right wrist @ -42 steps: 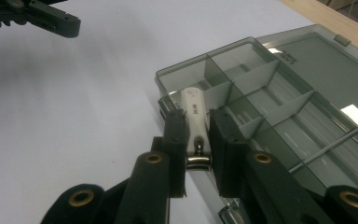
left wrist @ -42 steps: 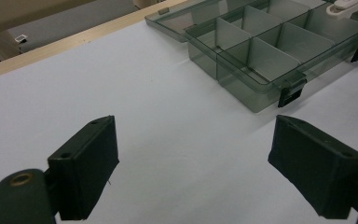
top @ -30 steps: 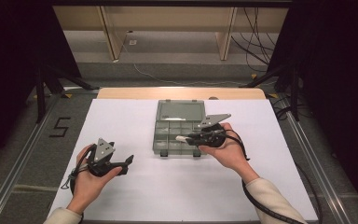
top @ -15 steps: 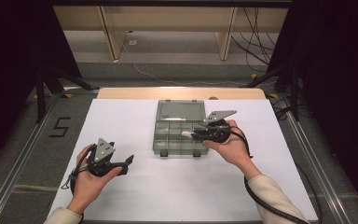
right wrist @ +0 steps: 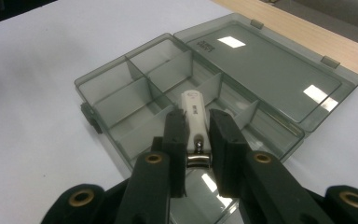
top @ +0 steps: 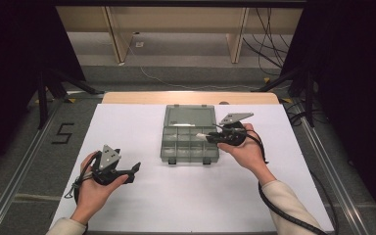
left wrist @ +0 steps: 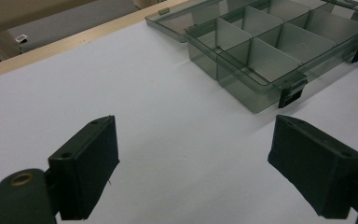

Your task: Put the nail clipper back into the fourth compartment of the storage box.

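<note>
Sitting clamped between the right gripper's (right wrist: pixel 198 128) jaws: white nail clipper (right wrist: pixel 194 119).

A white worktop (top: pixel 142 205) with a bare wooden far edge carries an open grey compartment box (top: pixel 190 146) near its middle.

A white sheet (top: pixel 186 196) covers the wooden table (top: pixel 142 98) — beside it, a "5" (top: pixel 62 133) marks the floor.
</note>
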`<state>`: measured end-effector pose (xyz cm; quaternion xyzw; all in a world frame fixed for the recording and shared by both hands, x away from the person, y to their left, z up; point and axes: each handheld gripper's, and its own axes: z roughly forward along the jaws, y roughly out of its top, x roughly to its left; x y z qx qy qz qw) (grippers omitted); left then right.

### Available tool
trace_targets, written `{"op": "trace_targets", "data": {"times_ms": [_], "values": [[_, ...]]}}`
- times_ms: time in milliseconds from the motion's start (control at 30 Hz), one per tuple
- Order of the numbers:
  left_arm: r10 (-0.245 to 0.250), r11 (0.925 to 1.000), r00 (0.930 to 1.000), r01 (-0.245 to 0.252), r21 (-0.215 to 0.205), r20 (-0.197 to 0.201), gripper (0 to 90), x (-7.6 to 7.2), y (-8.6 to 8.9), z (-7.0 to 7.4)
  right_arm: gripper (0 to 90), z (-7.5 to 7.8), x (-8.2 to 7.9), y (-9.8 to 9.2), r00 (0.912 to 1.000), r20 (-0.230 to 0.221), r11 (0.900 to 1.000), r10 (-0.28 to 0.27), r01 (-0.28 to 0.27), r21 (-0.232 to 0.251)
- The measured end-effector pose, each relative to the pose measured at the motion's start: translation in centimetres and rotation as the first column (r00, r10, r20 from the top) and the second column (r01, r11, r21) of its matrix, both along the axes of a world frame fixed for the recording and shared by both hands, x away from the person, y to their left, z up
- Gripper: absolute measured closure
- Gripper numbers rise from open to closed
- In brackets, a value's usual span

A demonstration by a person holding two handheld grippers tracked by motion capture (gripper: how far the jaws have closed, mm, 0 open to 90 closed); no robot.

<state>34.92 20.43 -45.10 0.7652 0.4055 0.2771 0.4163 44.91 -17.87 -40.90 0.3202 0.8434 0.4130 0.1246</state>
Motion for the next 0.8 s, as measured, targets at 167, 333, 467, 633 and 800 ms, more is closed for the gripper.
{"op": "trace_targets", "data": {"times_ms": [167, 333, 467, 633, 800], "values": [[0.001, 1.0, 1.0, -0.001, -0.001, -0.001, 14.5, 0.0, 0.0, 0.0, 78.0, 0.0, 0.4, -0.4, 0.9999, 0.008, 1.0, -0.013, 0.013, 0.001], [0.0, 1.0, 1.0, 0.0, -0.001, -0.002, 14.6, 0.0, 0.0, 0.0, 78.0, 0.0, 0.7, -0.6, 0.9994, 0.003, 0.999, -0.035, 0.035, -0.002], [-0.004, 1.0, 1.0, 0.004, 0.0, -0.001, 14.5, 0.1, 0.0, 0.0, 78.0, 0.0, 0.9, -0.7, 0.9989, 0.003, 0.999, -0.046, 0.046, -0.002], [-0.007, 1.0, 1.0, 0.007, -0.001, -0.001, 14.6, 0.1, 0.0, -0.1, 78.0, 0.1, 1.1, -0.9, 0.9984, -0.007, 0.998, -0.056, 0.056, 0.007], [-0.005, 1.0, 1.0, 0.005, -0.001, -0.001, 14.6, 0.1, 0.0, 0.0, 78.0, 0.1, 1.4, -1.1, 0.9979, -0.004, 0.998, -0.065, 0.065, 0.008]]}}
